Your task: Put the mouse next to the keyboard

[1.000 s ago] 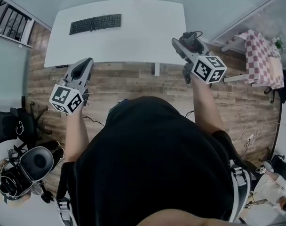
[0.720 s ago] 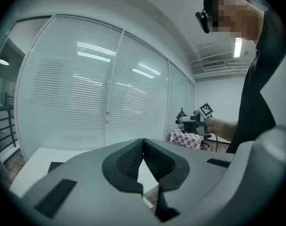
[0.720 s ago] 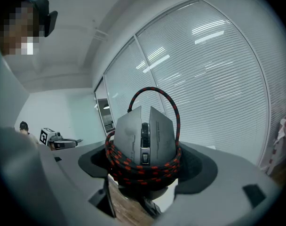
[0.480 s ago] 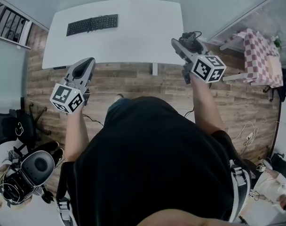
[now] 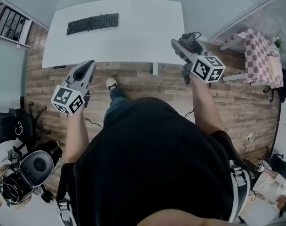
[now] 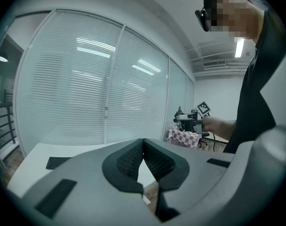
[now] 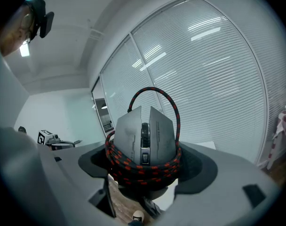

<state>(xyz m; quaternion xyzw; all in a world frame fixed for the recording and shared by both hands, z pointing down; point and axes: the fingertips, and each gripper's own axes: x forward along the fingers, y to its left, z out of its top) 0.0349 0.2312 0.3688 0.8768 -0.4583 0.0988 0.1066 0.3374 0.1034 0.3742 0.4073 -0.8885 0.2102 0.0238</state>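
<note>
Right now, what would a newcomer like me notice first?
A grey mouse, its red-and-black cable wound round it, is clamped in the right gripper beside the table's near right corner. The black keyboard lies at the white table's far left. The left gripper is shut, empty.

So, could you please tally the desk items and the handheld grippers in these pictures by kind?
Black keyboard: 1
Grey mouse wound in its red-and-black braided cable: 1
White table: 1
Grey handheld grippers: 2 (left gripper shut on nothing, right gripper clamped on the mouse)
Total: 5
</note>
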